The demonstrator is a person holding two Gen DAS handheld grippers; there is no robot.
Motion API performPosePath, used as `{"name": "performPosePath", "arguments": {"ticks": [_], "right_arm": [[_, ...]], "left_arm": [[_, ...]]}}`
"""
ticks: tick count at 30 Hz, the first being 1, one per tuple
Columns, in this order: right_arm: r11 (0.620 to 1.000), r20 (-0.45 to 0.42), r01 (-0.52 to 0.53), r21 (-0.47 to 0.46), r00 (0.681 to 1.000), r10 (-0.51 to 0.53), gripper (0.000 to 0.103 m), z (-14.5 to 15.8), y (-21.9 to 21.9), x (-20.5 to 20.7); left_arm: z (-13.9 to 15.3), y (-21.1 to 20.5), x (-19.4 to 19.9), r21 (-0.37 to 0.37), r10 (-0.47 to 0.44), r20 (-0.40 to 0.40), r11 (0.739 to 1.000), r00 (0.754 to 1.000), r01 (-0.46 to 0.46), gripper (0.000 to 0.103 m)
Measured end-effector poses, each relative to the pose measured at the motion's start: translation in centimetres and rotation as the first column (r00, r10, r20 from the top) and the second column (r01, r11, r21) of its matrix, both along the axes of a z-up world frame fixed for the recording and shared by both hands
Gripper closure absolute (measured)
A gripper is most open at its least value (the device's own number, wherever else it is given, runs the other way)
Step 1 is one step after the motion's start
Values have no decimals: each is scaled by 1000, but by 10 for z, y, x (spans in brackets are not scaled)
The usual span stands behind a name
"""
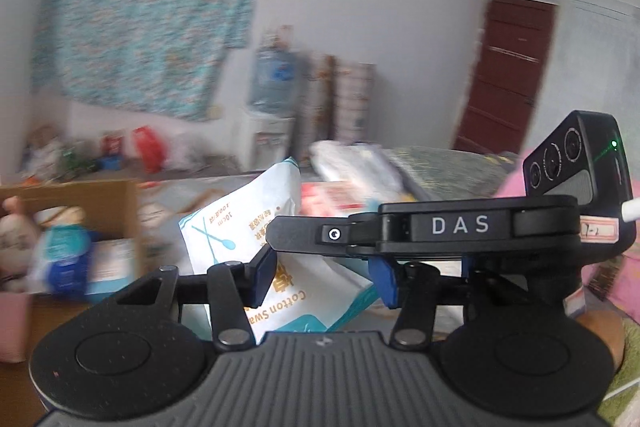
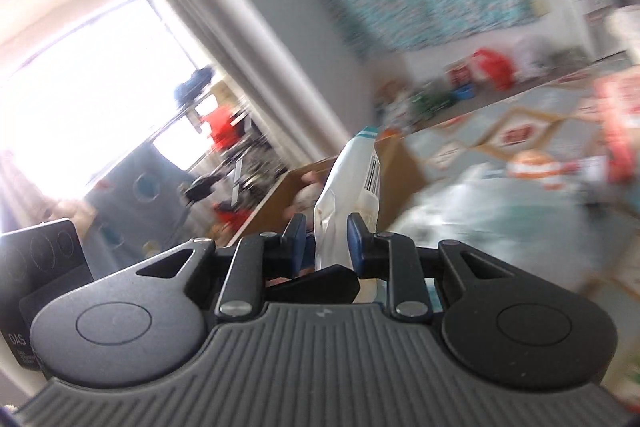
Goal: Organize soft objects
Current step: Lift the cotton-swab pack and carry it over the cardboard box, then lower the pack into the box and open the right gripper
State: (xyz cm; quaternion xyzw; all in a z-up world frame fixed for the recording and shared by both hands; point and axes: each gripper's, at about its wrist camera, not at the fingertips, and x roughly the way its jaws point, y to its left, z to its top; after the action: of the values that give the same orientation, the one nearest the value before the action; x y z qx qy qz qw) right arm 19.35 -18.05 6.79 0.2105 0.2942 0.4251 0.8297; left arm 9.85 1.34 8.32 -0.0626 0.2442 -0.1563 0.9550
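A white and teal bag of cotton swabs [image 1: 244, 227] is held up in the air between both grippers. My left gripper [image 1: 326, 277] has its blue pads wide apart on either side of the bag's lower part, not pressing it. My right gripper [image 2: 328, 239] is shut on the bag [image 2: 352, 187], seen edge-on and standing upright between its pads. The right gripper's black body [image 1: 460, 227] crosses the left wrist view just above my left fingers. A cardboard box [image 1: 120, 195] with soft toys and packs stands at the left.
A patterned mat [image 2: 500, 131] covers the floor with plastic-wrapped packs [image 1: 360, 159] on it. A pink cloth [image 1: 600, 267] lies at the right. A water dispenser [image 1: 272, 99] and bags stand by the far wall; a brown door [image 1: 508, 75] is at the right.
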Motion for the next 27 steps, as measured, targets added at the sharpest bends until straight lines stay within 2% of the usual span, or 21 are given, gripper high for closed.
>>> {"name": "performPosePath", "arguments": {"ticks": [3,8,10,11,14,17,22,25,27], "right_arm": [[998,-41,-69,-8,997,69,81,3,53,13],[989,-125,-144,-43,982,138,80,-5,136,30],[984,-133,-155,-86,981,143,79,-9,164,34],[981,-140,-156,-115,980,139,77,-13,176,35],[972,-115,-149,-181,985,130,77,-18,199,35],[972,-112,-149,-180,985,130,76,-18,198,36],[981,-70,-124,-150,991,114,75,-4,164,32],[987,-47,-102,-125,994,97,72,-2,130,33],[991,-40,-80,-111,996,76,71,1,111,27]], "left_arm": [[2,40,6,7,75,-41,997,996,-75,50],[-6,103,24,16,186,-126,983,974,-185,50],[-13,120,34,51,237,-152,971,960,-232,49],[-17,128,38,79,248,-162,968,955,-238,44],[-35,146,50,144,331,-223,941,917,-305,44],[-46,161,56,118,336,-281,942,899,-315,44],[-47,157,48,136,308,-284,950,908,-280,44],[-51,152,37,120,232,-327,972,916,-203,44],[-58,150,41,53,162,-416,987,895,-154,43]]}}
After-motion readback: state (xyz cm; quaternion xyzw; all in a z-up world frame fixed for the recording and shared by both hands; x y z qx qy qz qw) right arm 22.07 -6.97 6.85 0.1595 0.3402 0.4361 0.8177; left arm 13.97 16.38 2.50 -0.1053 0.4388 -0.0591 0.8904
